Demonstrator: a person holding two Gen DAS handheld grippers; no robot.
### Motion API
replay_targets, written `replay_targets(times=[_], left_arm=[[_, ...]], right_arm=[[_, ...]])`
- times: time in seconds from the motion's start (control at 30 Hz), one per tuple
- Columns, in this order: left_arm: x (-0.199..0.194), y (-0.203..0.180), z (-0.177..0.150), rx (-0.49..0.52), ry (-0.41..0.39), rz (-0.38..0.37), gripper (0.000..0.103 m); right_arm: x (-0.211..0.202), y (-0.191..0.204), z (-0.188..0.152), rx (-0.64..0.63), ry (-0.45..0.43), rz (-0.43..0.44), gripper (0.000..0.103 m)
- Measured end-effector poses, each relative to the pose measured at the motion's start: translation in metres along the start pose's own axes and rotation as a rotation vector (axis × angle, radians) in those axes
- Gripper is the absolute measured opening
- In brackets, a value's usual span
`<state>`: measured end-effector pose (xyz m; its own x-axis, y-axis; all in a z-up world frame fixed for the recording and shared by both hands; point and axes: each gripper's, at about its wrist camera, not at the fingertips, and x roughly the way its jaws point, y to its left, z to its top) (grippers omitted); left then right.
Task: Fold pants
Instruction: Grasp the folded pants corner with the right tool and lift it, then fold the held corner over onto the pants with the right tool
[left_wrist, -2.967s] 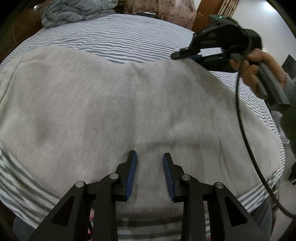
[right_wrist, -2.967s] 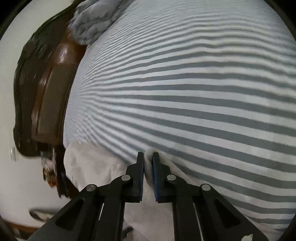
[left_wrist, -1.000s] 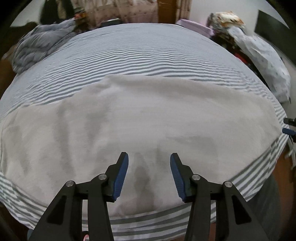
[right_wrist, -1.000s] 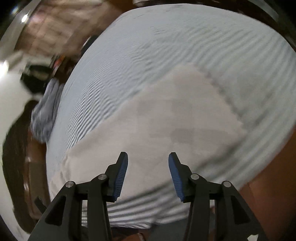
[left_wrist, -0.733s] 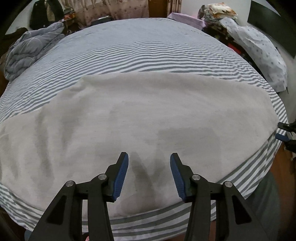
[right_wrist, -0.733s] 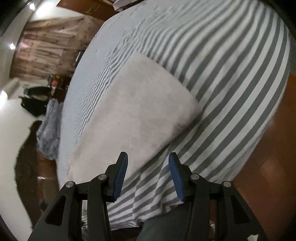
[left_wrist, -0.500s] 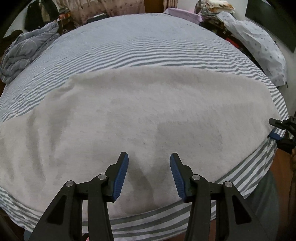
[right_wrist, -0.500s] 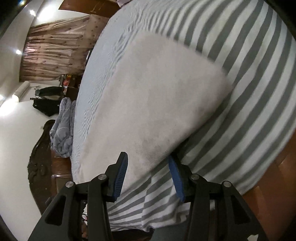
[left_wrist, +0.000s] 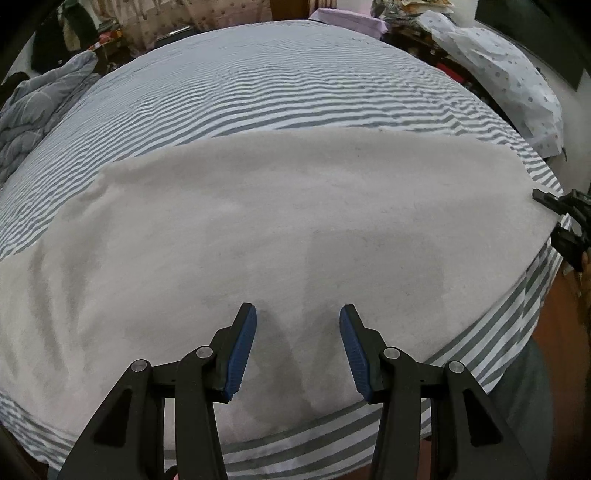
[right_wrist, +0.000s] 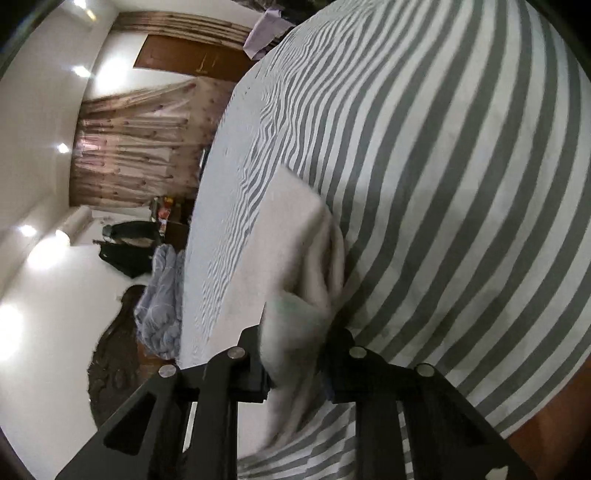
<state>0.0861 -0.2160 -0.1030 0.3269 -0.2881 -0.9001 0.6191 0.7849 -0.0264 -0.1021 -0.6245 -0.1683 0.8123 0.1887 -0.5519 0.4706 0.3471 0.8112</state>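
The light grey pants (left_wrist: 280, 221) lie folded lengthwise in a wide band across the striped bed. My left gripper (left_wrist: 297, 347) is open and empty, hovering over the near edge of the pants at their middle. My right gripper (right_wrist: 295, 354) sits at the right end of the pants (right_wrist: 295, 266), with that end's fabric bunched between its fingers and hiding the pads. It also shows at the far right of the left wrist view (left_wrist: 565, 221), level with the pants' end.
The grey-and-white striped bed sheet (left_wrist: 280, 85) stretches beyond the pants. A crumpled grey quilt (left_wrist: 29, 107) lies at the far left. A dotted white pillow (left_wrist: 509, 70) and clutter sit at the far right. The bed's edge (left_wrist: 491, 354) drops to brown floor.
My right gripper has moved in from above the bed to the pants' right end, and fabric now fills the gap between its fingers. My left gripper has stayed open over the pants.
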Motion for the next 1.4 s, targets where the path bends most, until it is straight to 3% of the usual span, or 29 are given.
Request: replay_targets(times=[0.1, 0.23, 0.37, 0.7, 0.83, 1.03, 1.13, 1.23, 1.4], left_arm=[[0.003, -0.005, -0.001, -0.003, 0.0, 0.002, 0.048], [0.004, -0.007, 0.002, 0.002, 0.0, 0.005, 0.048], [0.002, -0.009, 0.004, -0.007, -0.01, 0.001, 0.048], [0.008, -0.059, 0.032, 0.071, -0.042, -0.132, 0.048], [0.026, -0.08, 0.036, 0.098, -0.021, -0.125, 0.048], [0.035, -0.088, 0.036, 0.156, -0.069, -0.088, 0.052], [0.033, -0.082, 0.037, 0.142, -0.058, -0.116, 0.052], [0.024, -0.059, 0.038, 0.059, -0.036, -0.179, 0.052], [-0.001, 0.01, 0.024, -0.124, -0.054, -0.201, 0.052]], right_arm=[[0.008, 0.001, -0.004, 0.01, 0.011, -0.034, 0.027], [0.009, -0.008, -0.011, 0.06, -0.007, 0.023, 0.03], [0.006, -0.006, -0.01, 0.049, -0.001, 0.019, 0.019], [0.007, 0.006, -0.001, 0.047, 0.0, -0.021, 0.018], [0.005, 0.022, -0.001, 0.028, -0.002, -0.037, 0.015], [0.001, 0.07, 0.004, -0.079, 0.002, -0.025, 0.015], [0.004, 0.103, 0.004, -0.151, 0.014, -0.017, 0.015], [0.01, 0.136, 0.001, -0.233, 0.035, -0.011, 0.014], [0.04, 0.191, -0.024, -0.383, 0.112, -0.003, 0.015]])
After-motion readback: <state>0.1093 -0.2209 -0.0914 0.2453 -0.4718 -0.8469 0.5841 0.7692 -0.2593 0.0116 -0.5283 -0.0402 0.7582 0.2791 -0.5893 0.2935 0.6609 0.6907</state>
